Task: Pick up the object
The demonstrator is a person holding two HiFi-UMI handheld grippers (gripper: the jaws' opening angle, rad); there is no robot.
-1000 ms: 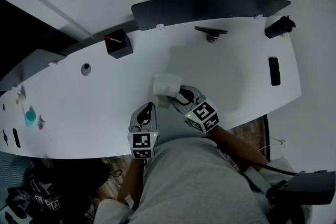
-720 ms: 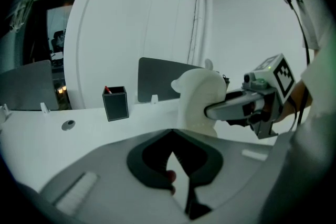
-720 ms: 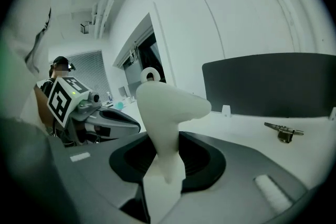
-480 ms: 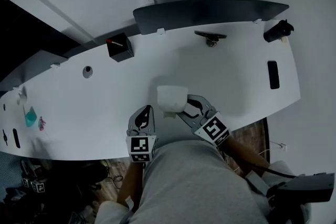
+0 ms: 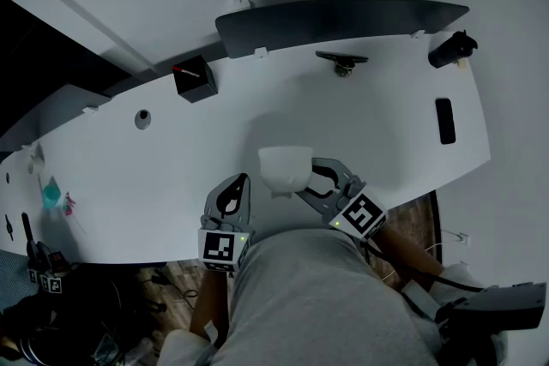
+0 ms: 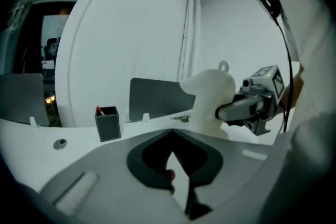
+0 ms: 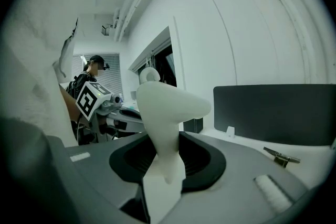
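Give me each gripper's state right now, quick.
Left gripper: shut, holding nothing.
Right gripper: closed on the white moulded object.

Runs across the head view as a long white counter point(image 5: 386, 141), curved along its near edge. Backed at the far edge by a dark upright panel point(image 5: 343, 13). Carries, left of that panel, a black open box point(image 5: 195, 78) with a red-tipped pen point(image 5: 184, 69) in it. Further left, a small round grommet point(image 5: 141, 117) set in the surface. Just in front of the panel, a dark metal clip point(image 5: 341, 60). At the far right corner, a black cylinder-like item point(image 5: 450, 48), kind unclear. Nearer than that, a flat black rectangle point(image 5: 444, 120). Toward the left end, a teal item point(image 5: 50, 193) just beside a small pink one point(image 5: 67, 203), both too small to tell.
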